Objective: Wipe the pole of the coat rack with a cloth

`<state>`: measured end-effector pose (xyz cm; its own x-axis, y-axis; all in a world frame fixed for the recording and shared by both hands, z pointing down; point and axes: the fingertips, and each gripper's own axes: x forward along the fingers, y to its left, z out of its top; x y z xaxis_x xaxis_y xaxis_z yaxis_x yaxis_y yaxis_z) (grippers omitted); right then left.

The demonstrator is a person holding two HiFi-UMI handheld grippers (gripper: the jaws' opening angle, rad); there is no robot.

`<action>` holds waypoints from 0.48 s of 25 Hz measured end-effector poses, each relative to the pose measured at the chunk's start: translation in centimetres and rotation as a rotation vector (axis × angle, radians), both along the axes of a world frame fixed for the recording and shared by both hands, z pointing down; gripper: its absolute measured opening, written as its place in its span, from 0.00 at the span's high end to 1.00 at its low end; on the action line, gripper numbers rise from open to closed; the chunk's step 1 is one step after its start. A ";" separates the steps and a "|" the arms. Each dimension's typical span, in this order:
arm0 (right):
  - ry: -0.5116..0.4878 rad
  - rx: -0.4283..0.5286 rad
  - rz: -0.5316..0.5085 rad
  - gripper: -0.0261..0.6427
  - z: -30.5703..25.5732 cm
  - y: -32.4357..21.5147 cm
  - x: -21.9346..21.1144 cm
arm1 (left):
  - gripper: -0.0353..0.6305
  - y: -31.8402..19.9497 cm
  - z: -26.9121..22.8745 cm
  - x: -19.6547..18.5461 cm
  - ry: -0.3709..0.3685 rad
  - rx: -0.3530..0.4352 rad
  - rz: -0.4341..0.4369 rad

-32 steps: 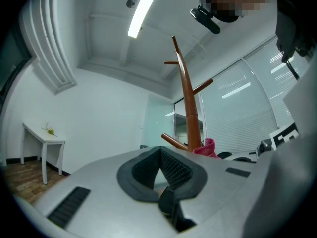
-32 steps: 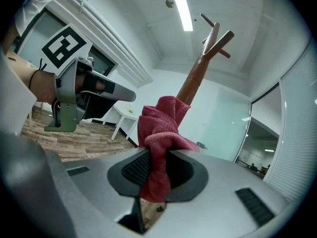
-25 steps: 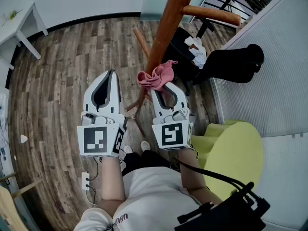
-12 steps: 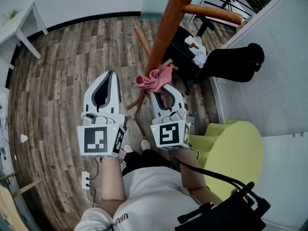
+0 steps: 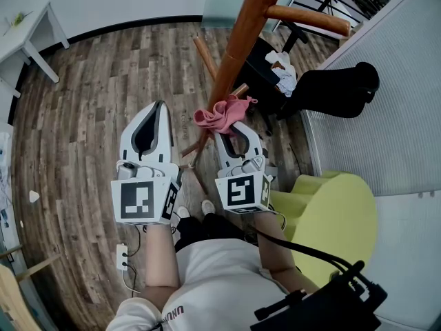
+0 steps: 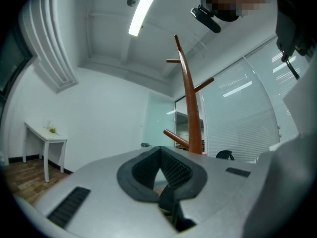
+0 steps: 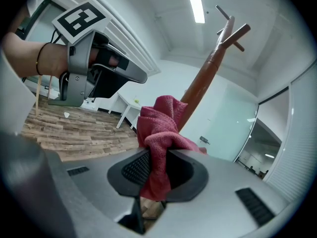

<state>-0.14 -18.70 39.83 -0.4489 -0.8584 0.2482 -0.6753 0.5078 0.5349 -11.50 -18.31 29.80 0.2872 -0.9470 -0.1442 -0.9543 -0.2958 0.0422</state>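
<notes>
The coat rack's brown wooden pole (image 5: 238, 40) slants from the top of the head view down to its splayed legs on the wood floor. A pink-red cloth (image 5: 220, 112) is bunched against the pole's lower part, and my right gripper (image 5: 225, 124) is shut on it. In the right gripper view the cloth (image 7: 161, 128) sticks up from between the jaws of the right gripper (image 7: 154, 155), with the pole (image 7: 203, 83) just behind it. My left gripper (image 5: 160, 106) hovers to the left of the pole, shut with nothing in it. The left gripper view shows the left gripper (image 6: 159, 150) closed, with the pole (image 6: 192, 113) beyond it.
A side peg (image 5: 306, 19) juts right from the pole. Right of the rack are a black office chair (image 5: 331, 88) with a white rag (image 5: 282, 71) on it, a frosted partition (image 5: 406, 81) and a yellow-green armchair (image 5: 334, 212). A white table (image 5: 27, 33) stands far left.
The right gripper with the cloth has shifted slightly left and toward me along the pole. The left gripper has stayed where it was.
</notes>
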 end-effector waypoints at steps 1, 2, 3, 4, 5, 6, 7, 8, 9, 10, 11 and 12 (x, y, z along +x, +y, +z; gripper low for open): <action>0.002 -0.002 0.000 0.84 0.1 0.0 0.0 | 0.93 0.0 0.0 0.0 0.000 -0.001 0.000; 0.004 -0.004 -0.001 0.84 0.3 0.0 0.0 | 0.93 0.0 0.1 -0.1 0.000 -0.003 -0.001; 0.007 -0.004 -0.002 0.84 0.4 0.0 -0.1 | 0.93 0.0 0.0 -0.1 0.000 -0.003 -0.002; 0.010 -0.005 -0.002 0.84 0.4 -0.1 -0.1 | 0.93 -0.1 0.0 -0.2 0.001 -0.004 -0.003; 0.014 -0.005 -0.002 0.84 0.5 -0.1 -0.1 | 0.93 -0.1 0.0 -0.2 0.001 -0.004 -0.003; 0.019 -0.004 -0.003 0.84 0.6 -0.1 -0.1 | 0.93 -0.1 0.1 -0.2 0.001 -0.005 -0.003; 0.025 -0.002 -0.004 0.84 0.7 0.0 -0.1 | 0.93 0.0 0.1 -0.2 0.000 -0.005 -0.003; 0.030 -0.001 -0.005 0.84 0.8 0.0 0.0 | 0.93 0.0 0.1 -0.1 0.000 -0.006 -0.003; 0.034 -0.001 -0.006 0.84 0.8 0.0 0.0 | 0.93 0.0 0.1 -0.1 0.000 -0.006 -0.002; 0.037 -0.001 -0.006 0.84 0.8 0.0 -0.1 | 0.93 0.0 0.2 -0.1 0.000 -0.006 -0.002; 0.040 -0.002 -0.007 0.84 0.9 0.0 -0.1 | 0.93 0.0 0.2 -0.1 0.001 -0.006 -0.002; 0.042 -0.003 -0.008 0.84 0.9 0.0 -0.1 | 0.93 0.0 0.2 -0.1 0.001 -0.007 -0.002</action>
